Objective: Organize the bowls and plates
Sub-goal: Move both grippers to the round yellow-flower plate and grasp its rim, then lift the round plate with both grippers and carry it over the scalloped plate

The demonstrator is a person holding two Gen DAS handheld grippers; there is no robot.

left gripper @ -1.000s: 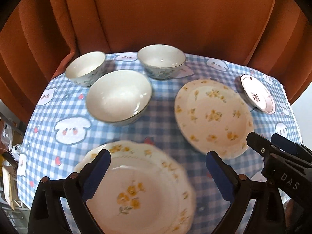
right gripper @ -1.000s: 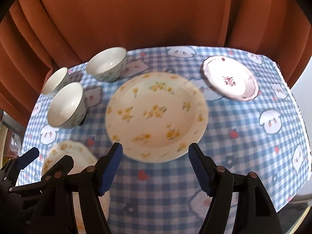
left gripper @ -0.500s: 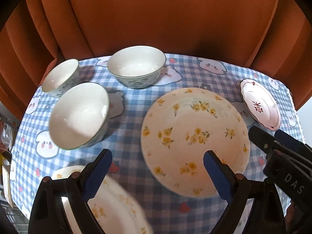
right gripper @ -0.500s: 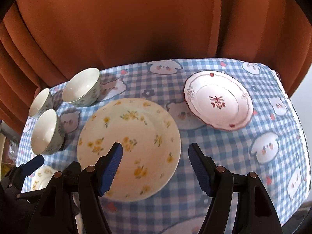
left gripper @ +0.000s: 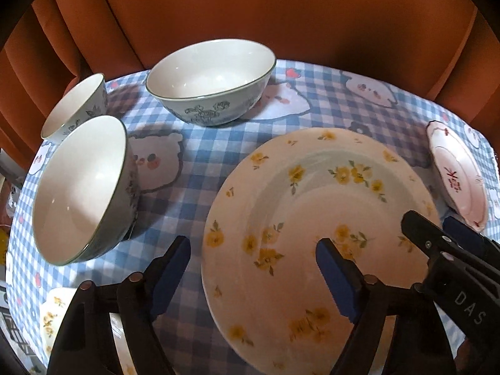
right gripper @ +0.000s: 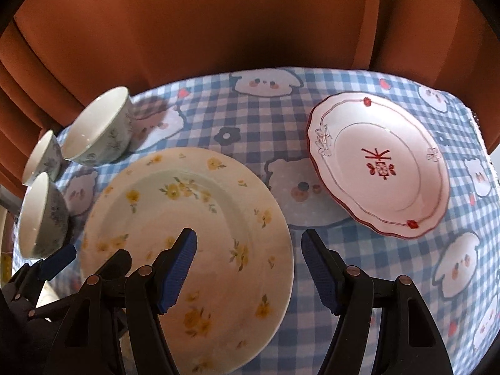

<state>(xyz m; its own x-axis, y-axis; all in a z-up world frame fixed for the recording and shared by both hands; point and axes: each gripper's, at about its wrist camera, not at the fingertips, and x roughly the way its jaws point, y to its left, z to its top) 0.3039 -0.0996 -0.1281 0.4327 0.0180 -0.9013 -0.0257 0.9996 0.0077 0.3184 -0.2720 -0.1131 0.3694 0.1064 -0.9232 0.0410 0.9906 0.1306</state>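
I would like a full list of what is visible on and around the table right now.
bowls: three, white with blue-green flowers, far left of table.
yellow-flower plate: one, cream, centre, under both tools.
second yellow-flower plate: one, cream, near left edge, mostly hidden.
red-rimmed plate: one, white, far right.
tablecloth: one, blue-white check with bears.
curtain: one, orange, behind table.
left tool: open, its jaws have just been closing, astride plate's left rim.
right tool: open, astride plate's right rim.
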